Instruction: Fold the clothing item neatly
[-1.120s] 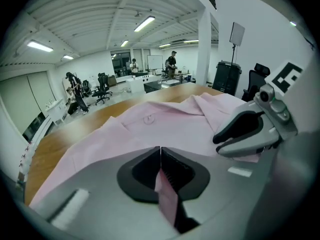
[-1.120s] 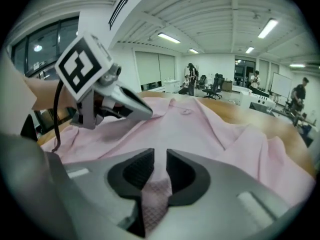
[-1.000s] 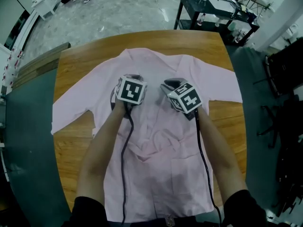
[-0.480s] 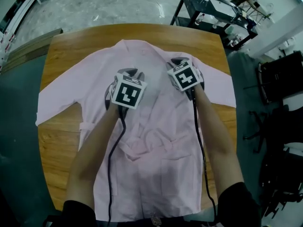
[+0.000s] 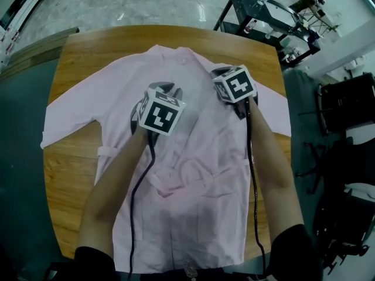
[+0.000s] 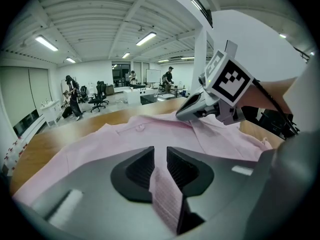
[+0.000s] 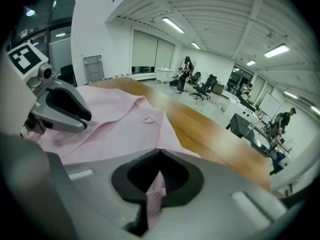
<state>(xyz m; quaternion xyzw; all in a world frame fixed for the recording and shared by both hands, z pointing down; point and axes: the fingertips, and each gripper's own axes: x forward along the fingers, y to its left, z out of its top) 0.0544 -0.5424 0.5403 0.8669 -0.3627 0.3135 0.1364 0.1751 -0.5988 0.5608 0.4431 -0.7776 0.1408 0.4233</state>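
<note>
Head view: pink shirt [image 5: 193, 180] is spread flat on wooden table [image 5: 88, 51]. Left gripper [image 5: 166, 91] and right gripper [image 5: 221, 75] are set on chest, below collar.

Left gripper view: jaws just opened and stand apart, fabric ridge loose between.

Right gripper view: jaws just closed, clenched on fabric pinch.

Judged: grips being taken (fold not begun); left pinch needed next.

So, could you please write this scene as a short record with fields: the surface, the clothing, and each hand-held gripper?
surface: wooden table
clothing: pink garment, spread flat, front up, sleeves out to both sides, not yet folded
left hand-held gripper: jaws apart, just opened, a fold of the garment between them
right hand-held gripper: jaws just closed, pinching garment fabric near the collar
</note>
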